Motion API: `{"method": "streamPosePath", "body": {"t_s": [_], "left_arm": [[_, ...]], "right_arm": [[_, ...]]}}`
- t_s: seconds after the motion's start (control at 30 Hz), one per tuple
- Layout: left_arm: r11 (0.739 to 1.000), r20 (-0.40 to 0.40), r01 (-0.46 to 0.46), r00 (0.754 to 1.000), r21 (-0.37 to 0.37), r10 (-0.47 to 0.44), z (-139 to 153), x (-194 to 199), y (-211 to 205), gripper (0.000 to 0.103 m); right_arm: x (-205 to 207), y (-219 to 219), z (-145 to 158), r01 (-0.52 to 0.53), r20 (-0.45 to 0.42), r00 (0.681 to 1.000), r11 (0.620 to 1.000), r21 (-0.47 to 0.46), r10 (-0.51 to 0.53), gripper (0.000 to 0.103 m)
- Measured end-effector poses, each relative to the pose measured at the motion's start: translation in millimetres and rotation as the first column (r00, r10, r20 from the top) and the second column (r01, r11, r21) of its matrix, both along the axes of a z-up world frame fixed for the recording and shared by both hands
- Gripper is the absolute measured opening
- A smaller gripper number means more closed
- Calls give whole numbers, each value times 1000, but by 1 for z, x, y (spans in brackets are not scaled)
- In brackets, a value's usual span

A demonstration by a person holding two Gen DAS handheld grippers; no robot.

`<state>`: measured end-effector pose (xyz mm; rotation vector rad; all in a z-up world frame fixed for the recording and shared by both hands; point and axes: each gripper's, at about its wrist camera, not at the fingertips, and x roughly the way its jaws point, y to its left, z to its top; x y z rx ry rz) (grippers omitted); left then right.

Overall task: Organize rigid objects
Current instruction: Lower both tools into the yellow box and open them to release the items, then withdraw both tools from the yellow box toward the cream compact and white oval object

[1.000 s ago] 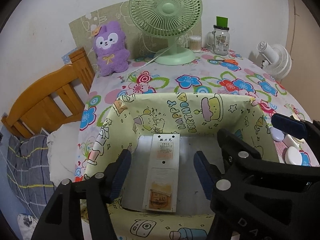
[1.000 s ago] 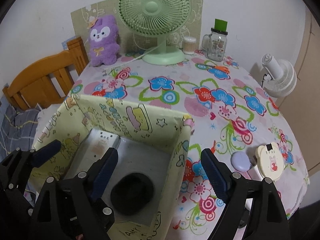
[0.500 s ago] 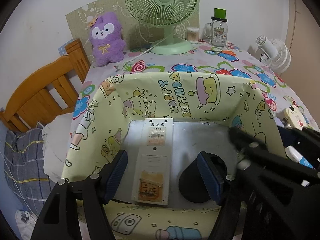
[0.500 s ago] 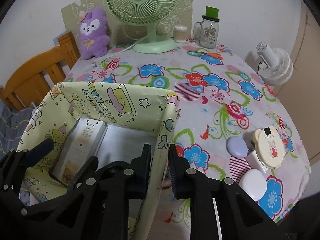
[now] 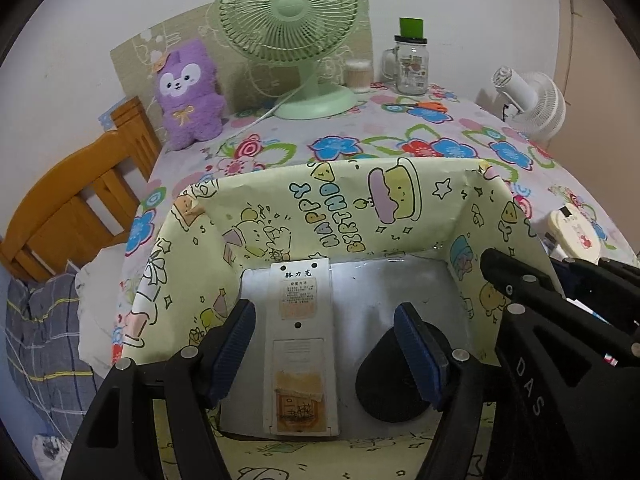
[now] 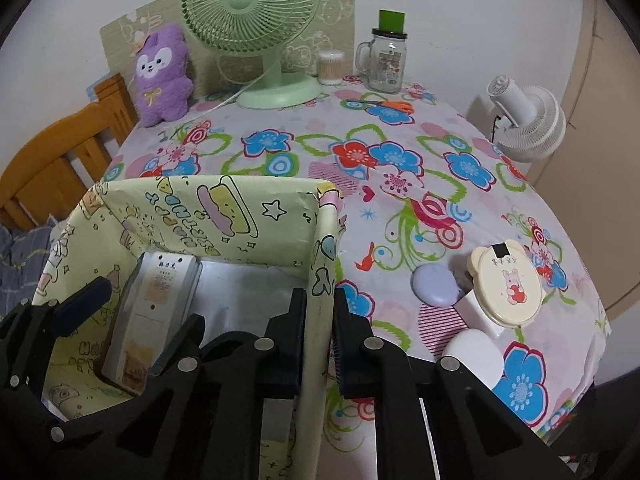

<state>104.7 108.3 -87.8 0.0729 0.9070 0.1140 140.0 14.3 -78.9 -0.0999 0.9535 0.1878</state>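
Left wrist camera: my left gripper [image 5: 326, 344] hangs over the yellow box [image 5: 360, 216] with its jaws spread wide and nothing between them. On the box's silver floor a white remote [image 5: 302, 344] lies flat, running from the far wall toward me. A black round thing [image 5: 394, 384] sits beside it on the right, partly behind my right finger. There is bare floor between the two and more behind the black thing, up to the far wall.

In the right wrist camera, my right gripper [image 6: 320, 334] is clamped on the box's right wall, one finger inside and one outside. That wall stands straight up between the pads.

Outside the box, near the table's right edge, a purple pebble [image 6: 436, 284], a cream bear-shaped case [image 6: 506, 286] and a white oval [image 6: 474, 354] sit close together. The middle of the flowered tablecloth [image 6: 360, 168] is open, up to the green fan [image 6: 250, 12] at the back.
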Motion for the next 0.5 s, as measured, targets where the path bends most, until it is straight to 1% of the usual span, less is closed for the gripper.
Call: {"method": "streamPosePath", "body": {"t_s": [0.07, 0.1, 0.13, 0.17, 0.2, 0.4, 0.5], "left_arm": [[1000, 2, 3, 1000, 9, -3, 1, 1, -4, 74], [1000, 4, 3, 1000, 14, -4, 1, 0, -6, 74], [1000, 7, 3, 1000, 14, -3, 3, -1, -7, 74], [1000, 11, 4, 1000, 12, -4, 5, -2, -9, 74], [1000, 15, 1, 1000, 10, -1, 7, -3, -10, 74], [1000, 50, 0, 999, -30, 2, 26, -10, -20, 74], [999, 70, 7, 998, -37, -5, 35, -13, -32, 78]], "right_arm": [[-4, -4, 5, 3, 24, 1000, 1000, -9, -3, 34], [-6, -6, 9, 8, 43, 999, 1000, -16, -7, 39], [-8, -9, 13, 7, 58, 998, 1000, -11, -7, 53], [-8, -12, 17, 5, 67, 998, 1000, -1, -5, 63], [-10, -16, 20, 3, 76, 997, 1000, 10, -3, 65], [-20, -41, 42, 8, 118, 993, 999, 38, -12, 66], [-24, -56, 52, 17, 137, 990, 999, 40, -22, 69]]}}
